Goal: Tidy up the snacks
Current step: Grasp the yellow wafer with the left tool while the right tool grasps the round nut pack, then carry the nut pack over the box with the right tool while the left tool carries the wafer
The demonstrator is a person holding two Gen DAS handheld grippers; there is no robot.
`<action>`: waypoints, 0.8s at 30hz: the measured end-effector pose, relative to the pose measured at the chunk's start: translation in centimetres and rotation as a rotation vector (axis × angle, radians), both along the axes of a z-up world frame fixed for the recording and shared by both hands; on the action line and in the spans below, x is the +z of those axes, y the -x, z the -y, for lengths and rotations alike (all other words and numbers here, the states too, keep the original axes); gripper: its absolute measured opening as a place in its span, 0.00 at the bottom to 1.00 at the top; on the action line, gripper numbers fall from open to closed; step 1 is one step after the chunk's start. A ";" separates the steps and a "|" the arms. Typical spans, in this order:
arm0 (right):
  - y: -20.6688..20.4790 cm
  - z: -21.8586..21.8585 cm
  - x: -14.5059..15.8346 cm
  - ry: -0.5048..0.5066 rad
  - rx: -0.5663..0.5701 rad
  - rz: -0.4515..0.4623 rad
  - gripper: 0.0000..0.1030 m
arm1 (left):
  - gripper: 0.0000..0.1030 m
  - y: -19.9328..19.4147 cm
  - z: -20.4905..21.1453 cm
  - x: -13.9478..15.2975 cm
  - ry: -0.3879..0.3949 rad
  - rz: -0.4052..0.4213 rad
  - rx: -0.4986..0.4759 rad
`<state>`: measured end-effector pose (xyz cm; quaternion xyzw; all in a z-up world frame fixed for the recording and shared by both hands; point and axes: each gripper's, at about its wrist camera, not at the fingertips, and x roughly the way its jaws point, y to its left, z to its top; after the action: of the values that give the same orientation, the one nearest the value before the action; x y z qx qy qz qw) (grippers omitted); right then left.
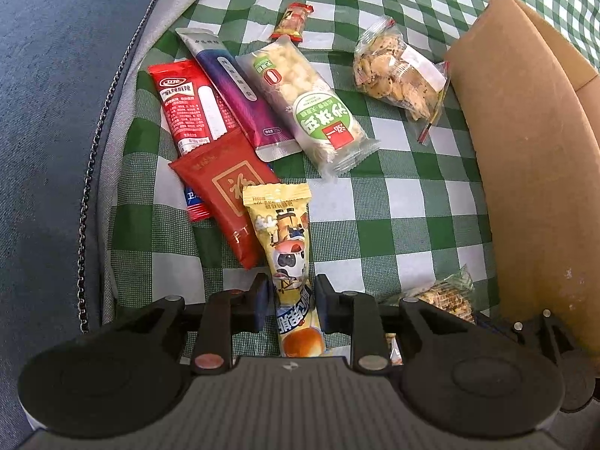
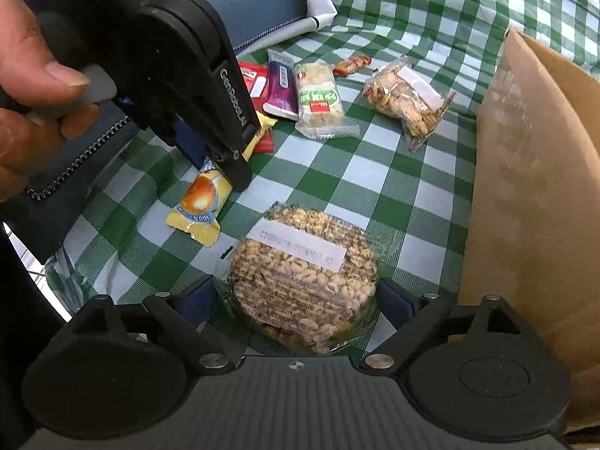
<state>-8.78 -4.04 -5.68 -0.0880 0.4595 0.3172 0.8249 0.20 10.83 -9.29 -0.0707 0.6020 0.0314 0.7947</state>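
My left gripper (image 1: pixel 292 292) is shut on a yellow bun packet (image 1: pixel 288 247) with a cartoon cow, which also shows in the right wrist view (image 2: pixel 200 202) under the left gripper's body (image 2: pixel 202 86). My right gripper (image 2: pixel 296 300) stands open around a round clear pack of puffed-grain cake (image 2: pixel 303 277) with a white label; its pads sit apart from the pack's sides. A pile of snacks lies beyond: two red packets (image 1: pixel 187 101), a purple one (image 1: pixel 240 93), a green-labelled bar (image 1: pixel 307 101), a bag of biscuits (image 1: pixel 397 71).
A brown cardboard box (image 1: pixel 532 142) stands at the right, also in the right wrist view (image 2: pixel 532 195). A green checked cloth (image 1: pixel 405 195) covers the surface. A blue cushion (image 1: pixel 48 112) borders it on the left. A small red candy (image 1: pixel 294 20) lies at the back.
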 end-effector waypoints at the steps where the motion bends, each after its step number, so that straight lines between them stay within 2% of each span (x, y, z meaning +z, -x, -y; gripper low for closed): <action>1: 0.0 0.0 -0.1 -0.001 -0.002 -0.006 0.89 | 0.28 0.0 0.0 0.0 -0.001 -0.001 -0.002; 6: 0.0 -0.1 -0.3 0.002 0.004 -0.004 0.88 | 0.28 -0.1 0.0 -0.1 -0.011 -0.005 -0.014; 10: 0.1 -0.1 0.0 0.001 0.021 0.022 0.81 | 0.16 -0.2 -0.1 0.0 -0.017 0.002 -0.017; 14: 0.6 0.1 1.1 -0.003 0.026 0.074 0.79 | 0.15 0.0 -0.5 0.8 -0.015 0.046 0.005; 19: 1.2 0.6 3.4 -0.016 0.029 0.152 0.79 | 0.15 0.8 -1.1 3.1 0.023 0.169 0.043; 24: 1.3 1.8 6.4 -0.036 0.011 0.205 0.79 | 0.15 1.8 -0.6 6.1 0.006 0.341 0.048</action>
<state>-10.07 -5.80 0.77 -0.1077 0.3665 0.3193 0.8672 -1.64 11.41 -3.21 -0.0919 0.4568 0.0363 0.8841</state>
